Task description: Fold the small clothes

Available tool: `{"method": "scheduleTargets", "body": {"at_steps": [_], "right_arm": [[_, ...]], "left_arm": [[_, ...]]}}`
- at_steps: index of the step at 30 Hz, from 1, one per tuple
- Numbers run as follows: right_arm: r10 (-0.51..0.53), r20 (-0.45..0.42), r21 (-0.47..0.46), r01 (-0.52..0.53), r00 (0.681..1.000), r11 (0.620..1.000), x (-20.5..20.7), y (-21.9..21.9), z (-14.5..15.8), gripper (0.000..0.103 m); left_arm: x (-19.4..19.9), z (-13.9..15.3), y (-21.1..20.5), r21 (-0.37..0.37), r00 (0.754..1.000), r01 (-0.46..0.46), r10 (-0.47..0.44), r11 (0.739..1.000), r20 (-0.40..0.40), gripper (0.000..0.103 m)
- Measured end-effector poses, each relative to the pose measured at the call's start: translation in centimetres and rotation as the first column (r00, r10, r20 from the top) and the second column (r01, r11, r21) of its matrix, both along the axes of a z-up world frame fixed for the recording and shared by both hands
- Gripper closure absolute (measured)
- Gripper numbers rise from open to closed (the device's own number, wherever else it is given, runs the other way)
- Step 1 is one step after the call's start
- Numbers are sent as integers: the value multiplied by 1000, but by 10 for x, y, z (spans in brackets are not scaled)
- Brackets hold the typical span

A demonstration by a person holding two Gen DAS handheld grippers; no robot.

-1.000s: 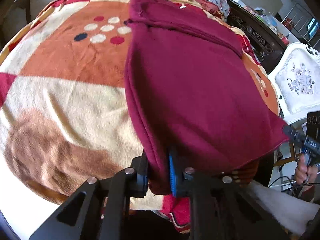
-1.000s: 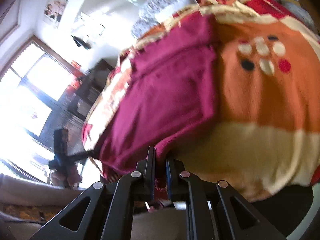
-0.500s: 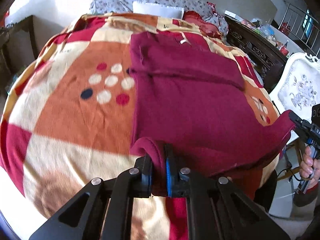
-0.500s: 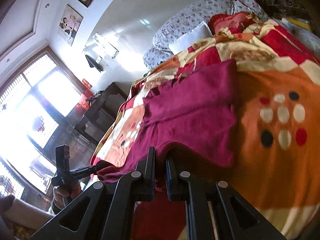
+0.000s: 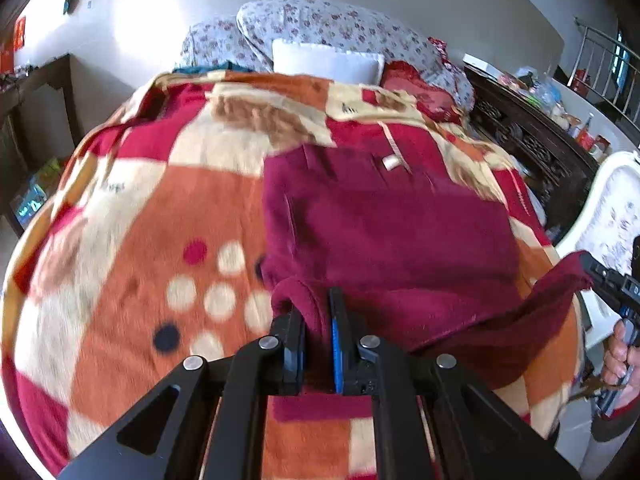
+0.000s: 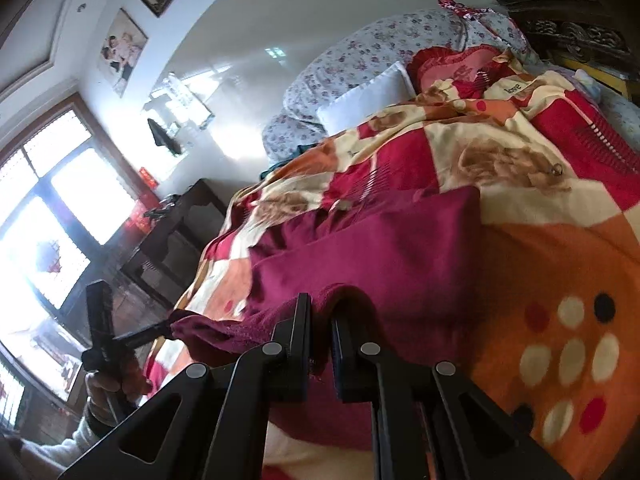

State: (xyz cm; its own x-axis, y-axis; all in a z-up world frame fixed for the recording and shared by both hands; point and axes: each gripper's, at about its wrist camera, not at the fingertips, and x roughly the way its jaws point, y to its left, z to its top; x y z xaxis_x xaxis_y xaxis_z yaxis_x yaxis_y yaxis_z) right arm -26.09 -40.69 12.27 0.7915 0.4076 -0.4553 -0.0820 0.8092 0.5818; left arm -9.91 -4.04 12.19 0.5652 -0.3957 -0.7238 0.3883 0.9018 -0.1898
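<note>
A maroon fleece garment (image 5: 384,236) lies on a patterned blanket (image 5: 132,240) on the bed, its far part flat and its near hem lifted. My left gripper (image 5: 318,312) is shut on the hem's left corner. My right gripper (image 6: 320,316) is shut on the hem's other corner, with the garment (image 6: 372,256) stretching away from it. The right gripper also shows at the right edge of the left wrist view (image 5: 600,276), the cloth taut between the two. The left gripper shows at the lower left of the right wrist view (image 6: 160,330).
A white pillow (image 5: 326,64) and floral bedding (image 5: 320,24) lie at the bed's head. A dark carved headboard (image 5: 532,140) and a white chair (image 5: 612,216) stand to the right. A dark wooden table (image 6: 172,232) stands by the window (image 6: 48,208).
Both grippers have carried the near hem up and forward over the garment, toward the bed's head. The fold has shortened the visible garment. Both stay shut on the hem.
</note>
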Motion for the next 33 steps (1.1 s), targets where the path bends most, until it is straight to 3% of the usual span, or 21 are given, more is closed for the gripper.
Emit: {"method": "scheduleTargets", "body": {"at_steps": [9,13,20,23,25,26,28,29,31,33], "right_arm": [[-50,-33,-40,48,998,998,87,-28,7,94],[-86,-65,-23,85,994,996,121,-42,-3,94],[-166,-121,53,173,979,983,174,-62,-32,93],[-162,-155,37,169,975,985,188,-63,-40,81],[-163,-133,32,168,978,985,183,-63,-35,69],[-180,-115,36,185,977,982,179,-64,-32,46],[-217,-82,50,221,973,974,172,-69,-28,18],[-256,-45,73,259,966,963,163,-75,-22,18],[-250,-67,74,255,966,964,159,-77,-16,20],[-204,-67,24,206,977,978,158,-64,-8,22]], "left_arm": [[83,8,-39,16,999,-22,22,1000,24,94],[117,9,-50,11,998,-54,54,998,30,94],[166,-13,-67,-9,997,-63,63,998,-33,93],[179,-20,-65,-65,996,-58,53,996,-68,90],[183,-22,-64,-86,996,-38,31,996,-82,83],[183,-21,-64,-92,996,-29,21,995,-84,79],[182,-16,-62,-117,996,-3,-7,993,-88,60],[181,-13,-60,-131,996,-2,-9,991,-84,56],[176,-1,-51,-111,998,-70,69,991,-9,28],[171,7,-43,-138,993,-101,107,985,42,25]]}}
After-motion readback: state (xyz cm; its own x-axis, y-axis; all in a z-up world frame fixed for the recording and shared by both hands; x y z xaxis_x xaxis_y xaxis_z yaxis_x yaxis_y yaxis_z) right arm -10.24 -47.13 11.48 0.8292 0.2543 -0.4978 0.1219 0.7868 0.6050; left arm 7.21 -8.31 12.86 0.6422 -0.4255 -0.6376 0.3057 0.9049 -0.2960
